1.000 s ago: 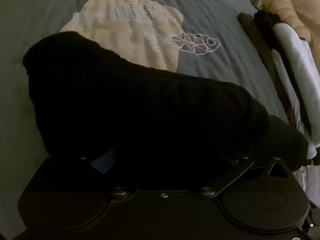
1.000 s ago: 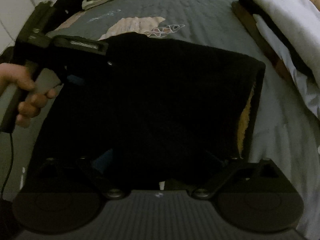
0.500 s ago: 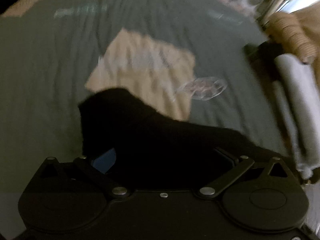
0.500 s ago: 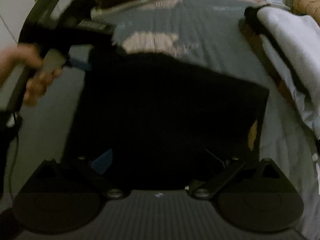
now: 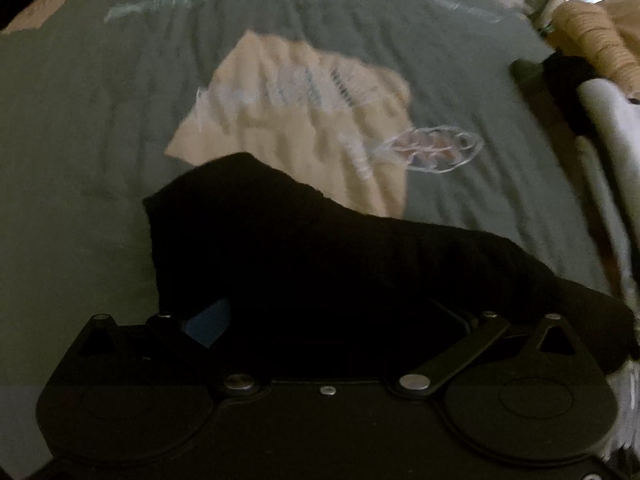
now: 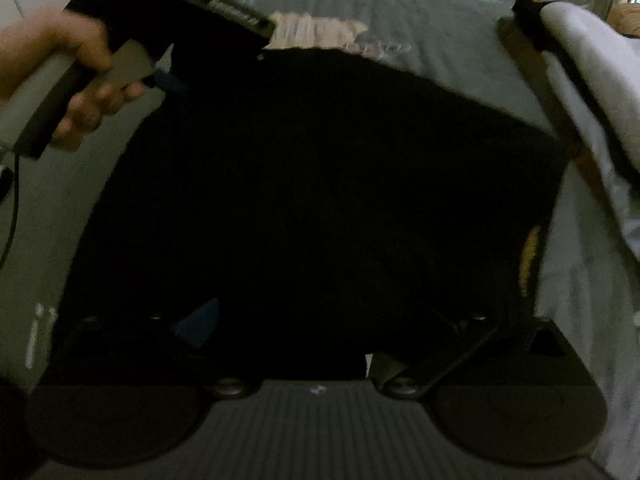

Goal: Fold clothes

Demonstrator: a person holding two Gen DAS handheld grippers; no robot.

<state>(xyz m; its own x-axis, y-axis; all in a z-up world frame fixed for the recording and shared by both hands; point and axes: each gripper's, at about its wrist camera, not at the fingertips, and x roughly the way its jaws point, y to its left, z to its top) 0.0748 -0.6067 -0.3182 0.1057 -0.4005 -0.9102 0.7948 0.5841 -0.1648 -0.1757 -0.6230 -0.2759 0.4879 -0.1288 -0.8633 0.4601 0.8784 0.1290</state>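
From the left wrist, the left gripper (image 5: 320,320) is clamped on a black garment (image 5: 304,256) raised over the grey-green bedspread (image 5: 80,120), while the right wrist shows the right gripper (image 6: 316,320) pinching that garment's near edge, the cloth hanging spread between both.

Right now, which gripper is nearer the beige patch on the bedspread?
Left. The left gripper grips the black garment at its far edge, beside the beige patch; the right gripper holds its near edge, across the garment.

Dim, motion-blurred, bowed fisheye edges
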